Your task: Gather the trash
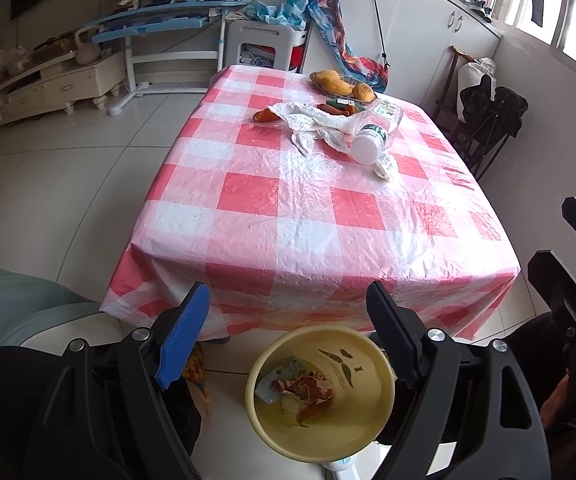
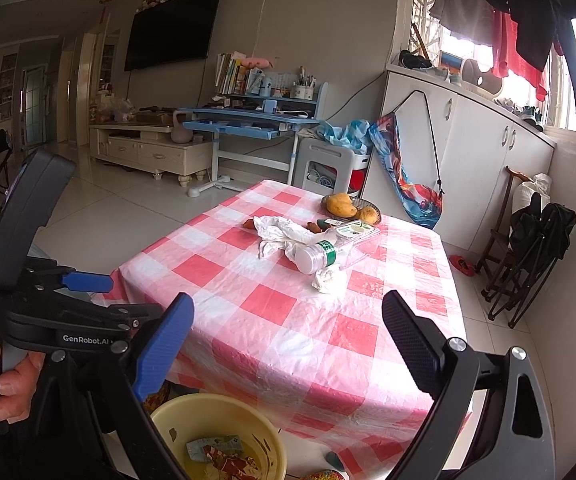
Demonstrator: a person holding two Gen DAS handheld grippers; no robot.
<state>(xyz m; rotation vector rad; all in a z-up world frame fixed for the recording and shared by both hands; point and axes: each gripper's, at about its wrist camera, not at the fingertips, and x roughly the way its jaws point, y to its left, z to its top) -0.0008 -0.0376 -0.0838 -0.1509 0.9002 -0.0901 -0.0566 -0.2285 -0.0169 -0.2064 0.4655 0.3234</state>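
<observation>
My left gripper (image 1: 288, 320) hangs open and empty above a yellow bin (image 1: 372, 420) on the floor at the table's near edge. In the bin lie crumpled wrappers (image 1: 296, 388). My right gripper (image 2: 288, 340) is open too, holding nothing, and points over the checked table (image 2: 328, 344). Toward the table's far side lie a clear plastic bottle (image 1: 376, 132) on its side, a crumpled white bag (image 1: 312, 120) and a wadded tissue (image 1: 384, 166). The right wrist view shows the same bottle (image 2: 328, 252), tissue (image 2: 328, 280), bag (image 2: 280, 232) and bin (image 2: 168, 412).
A dish of mangoes (image 1: 340, 82) stands at the table's far edge, with orange and green scraps (image 1: 266, 115) beside the bag. White cabinets (image 2: 468, 152) and folded chairs (image 2: 536, 248) line the right side. A person's hand (image 2: 12, 380) holds the left gripper.
</observation>
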